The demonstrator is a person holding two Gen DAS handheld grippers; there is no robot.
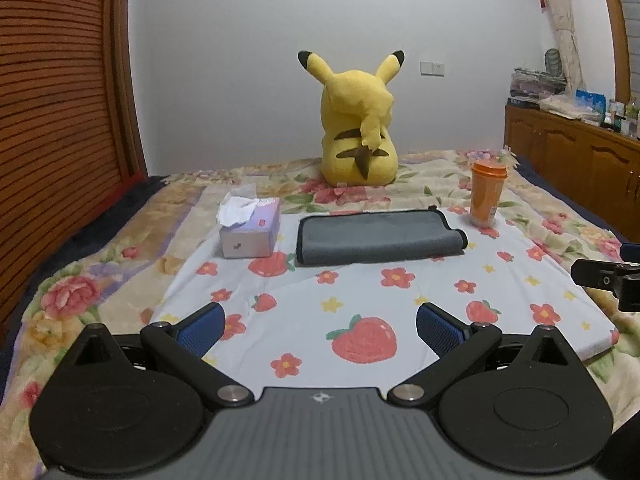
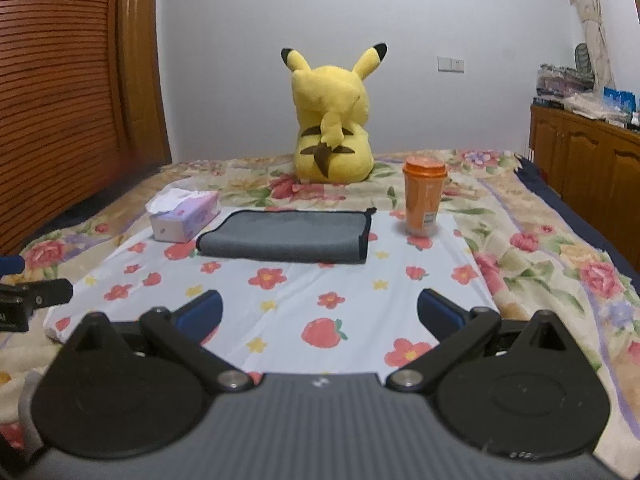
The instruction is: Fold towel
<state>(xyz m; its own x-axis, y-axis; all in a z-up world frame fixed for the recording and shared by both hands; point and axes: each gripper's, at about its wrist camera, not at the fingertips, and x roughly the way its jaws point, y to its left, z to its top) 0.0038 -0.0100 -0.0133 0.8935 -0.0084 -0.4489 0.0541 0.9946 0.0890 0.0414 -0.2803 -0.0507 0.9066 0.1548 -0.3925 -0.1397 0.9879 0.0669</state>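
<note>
The grey towel [image 1: 378, 236] was seen lying already folded into a flat oblong on the strawberry-print cloth [image 1: 400, 300], toward that cloth's far edge. The left gripper [image 1: 320, 326] was held above the near part of the cloth, well short of the towel, with its blue-padded jaws spread wide and nothing between them. The right gripper [image 2: 319, 312] was held likewise over the cloth's near part, its jaws equally wide apart and nothing gripped; the towel [image 2: 286, 238] was left untouched by both.

A tissue box [image 1: 248, 228] was placed just left of the towel, a white tissue pulled up from its top. An orange cup [image 1: 486, 194] with a lid was stood upright at the towel's right, beyond its far right corner and close to it. A yellow plush toy [image 1: 356, 124] was seated behind the towel, well apart from it, on the floral blanket [image 1: 120, 248], its back turned to both cameras. A wooden cabinet [image 1: 572, 152] was seen far to the towel's right.
</note>
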